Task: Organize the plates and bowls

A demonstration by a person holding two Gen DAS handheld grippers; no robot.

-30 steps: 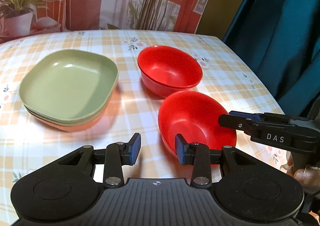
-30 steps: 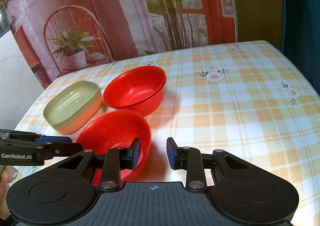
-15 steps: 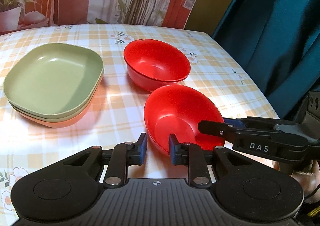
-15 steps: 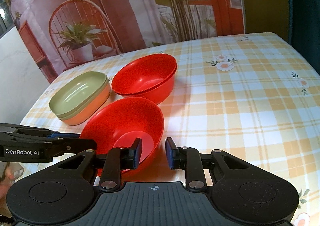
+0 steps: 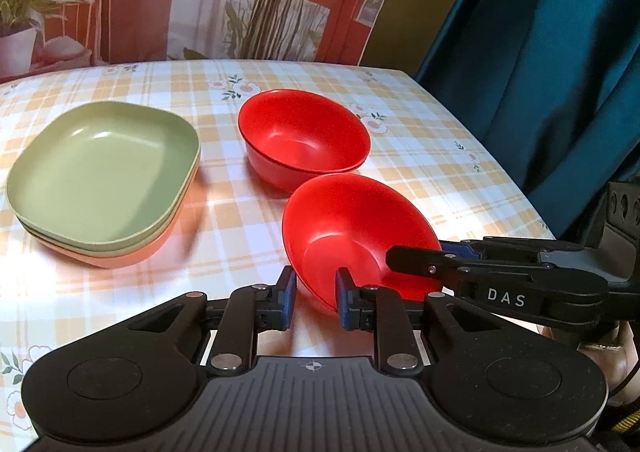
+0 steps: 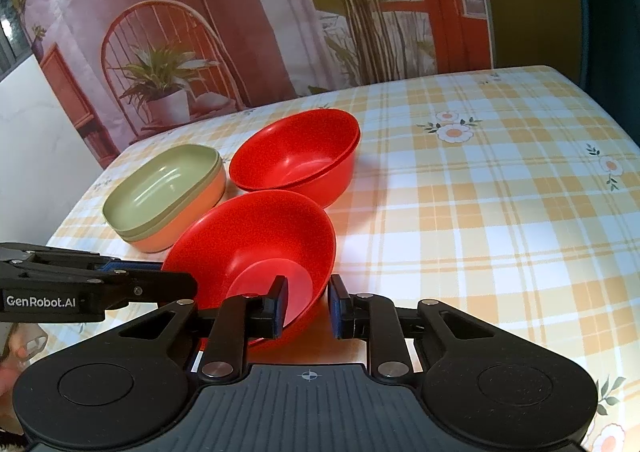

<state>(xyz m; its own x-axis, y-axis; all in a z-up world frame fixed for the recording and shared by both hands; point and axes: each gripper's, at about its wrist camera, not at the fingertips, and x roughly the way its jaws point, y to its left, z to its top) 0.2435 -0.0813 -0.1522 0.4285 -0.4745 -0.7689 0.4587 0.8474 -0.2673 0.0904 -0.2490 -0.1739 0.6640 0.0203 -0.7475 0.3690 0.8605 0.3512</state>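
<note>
You are lifting the near red bowl (image 5: pixel 352 228) off the worktop (image 5: pixel 420 156); since a second ago it is tilting, both rims pinched. Left to right: plate stack (image 5: pixel 100 180), three or so; two nested bowls (image 5: pixel 304 140); left hand-held gripper (image 5: pixel 312 288) and right hand-held gripper (image 6: pixel 306 302) clamping it.

The left gripper (image 5: pixel 313 294) sat low at the near edge, its blue-padded jaws drawn close on the near rim of a tilted red bowl (image 5: pixel 352 228). The right gripper (image 6: pixel 306 302) reached in from the right, level, its jaws likewise pinched on the same bowl's rim, one finger (image 6: pixel 278 298) inside and one outside.
</note>
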